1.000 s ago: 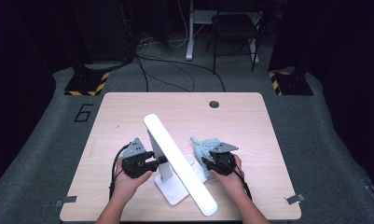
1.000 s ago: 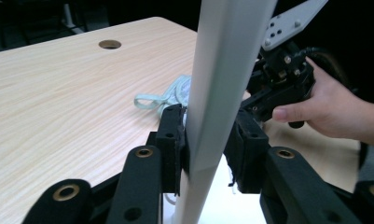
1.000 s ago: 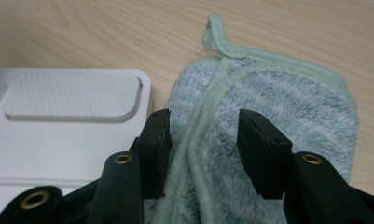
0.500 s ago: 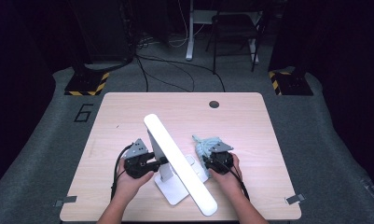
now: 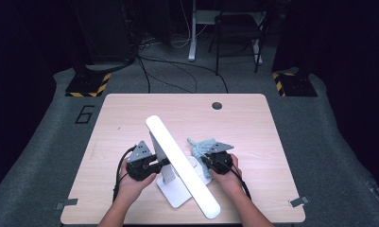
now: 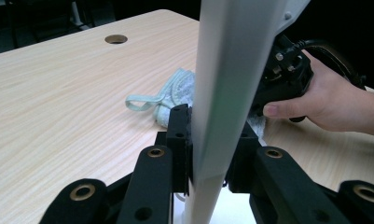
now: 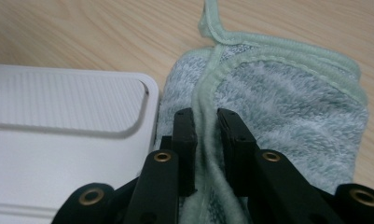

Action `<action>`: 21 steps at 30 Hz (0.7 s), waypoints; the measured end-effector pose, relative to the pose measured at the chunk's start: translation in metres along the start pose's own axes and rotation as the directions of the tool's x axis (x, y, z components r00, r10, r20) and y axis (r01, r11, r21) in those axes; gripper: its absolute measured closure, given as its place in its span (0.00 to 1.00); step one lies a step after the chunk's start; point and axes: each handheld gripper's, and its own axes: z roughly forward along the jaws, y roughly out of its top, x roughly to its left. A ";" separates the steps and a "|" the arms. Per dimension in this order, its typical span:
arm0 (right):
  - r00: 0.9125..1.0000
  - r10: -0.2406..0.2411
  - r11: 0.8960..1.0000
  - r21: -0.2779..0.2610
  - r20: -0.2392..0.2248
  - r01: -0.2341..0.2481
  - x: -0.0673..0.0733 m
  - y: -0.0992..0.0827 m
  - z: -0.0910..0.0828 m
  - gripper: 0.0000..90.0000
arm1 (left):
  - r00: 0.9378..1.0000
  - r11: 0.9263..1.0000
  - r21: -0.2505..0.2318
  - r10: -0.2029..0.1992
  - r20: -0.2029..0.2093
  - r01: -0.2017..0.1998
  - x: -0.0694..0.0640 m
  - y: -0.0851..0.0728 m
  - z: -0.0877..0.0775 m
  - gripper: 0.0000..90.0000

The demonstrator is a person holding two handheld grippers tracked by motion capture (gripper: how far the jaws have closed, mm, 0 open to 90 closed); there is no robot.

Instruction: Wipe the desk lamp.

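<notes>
— What stands on the table?

— A white desk lamp (image 5: pixel 182 172) with a flat rectangular base, a slim upright post and a long light bar tilted diagonally above it.

— And beside it?

— A pale green fluffy cloth (image 5: pixel 202 147), bunched up, with a hemmed edge and loop, touching the base's far-right side.

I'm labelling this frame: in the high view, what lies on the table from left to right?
Left gripper → white desk lamp → light green cloth → right gripper.
</notes>
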 end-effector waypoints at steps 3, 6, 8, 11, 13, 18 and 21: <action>0.999 0.017 1.000 -0.005 -0.033 -0.017 -0.001 0.003 0.005 0.87 | 1.000 1.000 -0.001 0.013 -0.014 -0.013 -0.001 0.000 0.000 0.84; 0.998 0.017 1.000 -0.005 -0.052 -0.017 -0.003 0.001 0.004 0.87 | 1.000 1.000 0.007 0.014 -0.028 -0.013 -0.003 0.000 0.000 0.84; 0.998 0.003 1.000 0.007 -0.058 -0.003 -0.001 0.000 0.001 0.88 | 0.999 1.000 0.003 0.013 -0.041 -0.013 -0.003 0.000 0.000 0.84; 0.997 -0.011 1.000 0.013 -0.078 0.012 0.000 -0.005 -0.006 0.88 | 0.998 1.000 0.007 0.013 -0.064 -0.013 -0.004 0.000 0.000 0.83; 0.996 -0.020 1.000 0.018 -0.088 0.021 0.000 -0.010 -0.012 0.88 | 0.997 1.000 0.004 0.014 -0.080 -0.014 -0.006 0.000 0.000 0.83; 0.995 -0.049 0.998 0.034 -0.083 0.052 0.007 -0.024 -0.033 0.88 | 0.995 1.000 0.005 0.009 -0.096 -0.009 -0.008 0.000 0.000 0.83; 0.995 -0.054 0.997 0.045 -0.089 0.058 0.009 -0.034 -0.046 0.88 | 0.995 1.000 0.000 0.006 -0.105 -0.006 -0.009 0.000 0.001 0.83</action>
